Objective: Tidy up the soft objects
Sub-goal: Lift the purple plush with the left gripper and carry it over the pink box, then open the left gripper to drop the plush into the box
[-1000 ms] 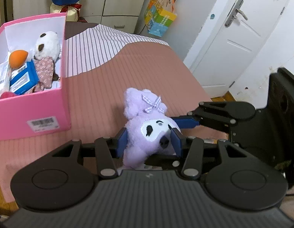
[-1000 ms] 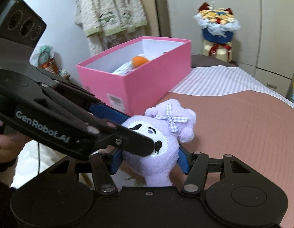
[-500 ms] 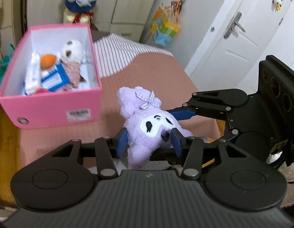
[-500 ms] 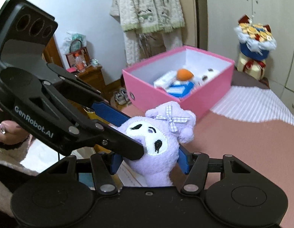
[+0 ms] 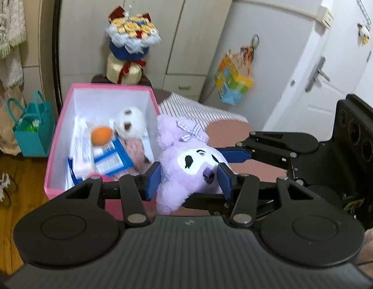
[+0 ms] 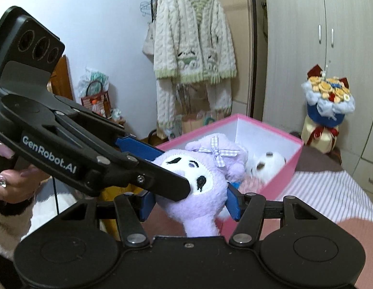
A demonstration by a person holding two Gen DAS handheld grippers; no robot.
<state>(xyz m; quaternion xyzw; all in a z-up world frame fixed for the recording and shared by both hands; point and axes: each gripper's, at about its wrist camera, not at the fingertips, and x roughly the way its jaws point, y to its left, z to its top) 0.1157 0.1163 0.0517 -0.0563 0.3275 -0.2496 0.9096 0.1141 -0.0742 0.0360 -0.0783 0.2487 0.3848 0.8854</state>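
Note:
A purple plush toy (image 5: 186,161) with a checked bow is held in the air by both grippers. My left gripper (image 5: 189,178) is shut on its sides. My right gripper (image 6: 190,202) is shut on it too, and it shows in the right wrist view (image 6: 200,187). The toy hangs at the near right edge of the pink box (image 5: 63,125), level with its rim. The box (image 6: 282,154) holds a white plush (image 5: 129,122), an orange ball (image 5: 102,134) and blue-white packets (image 5: 107,161). The right gripper's fingers (image 5: 237,155) reach in from the right.
A pink and striped bedspread (image 5: 225,130) lies below. A flower bouquet (image 5: 131,45) stands behind the box by the wardrobe. A teal bag (image 5: 34,130) sits on the wooden floor at left. A knitted cardigan (image 6: 193,48) hangs on the wall.
Both grippers have lifted the purple plush off the bed and carried it toward the pink box, which now lies right beside and below it.

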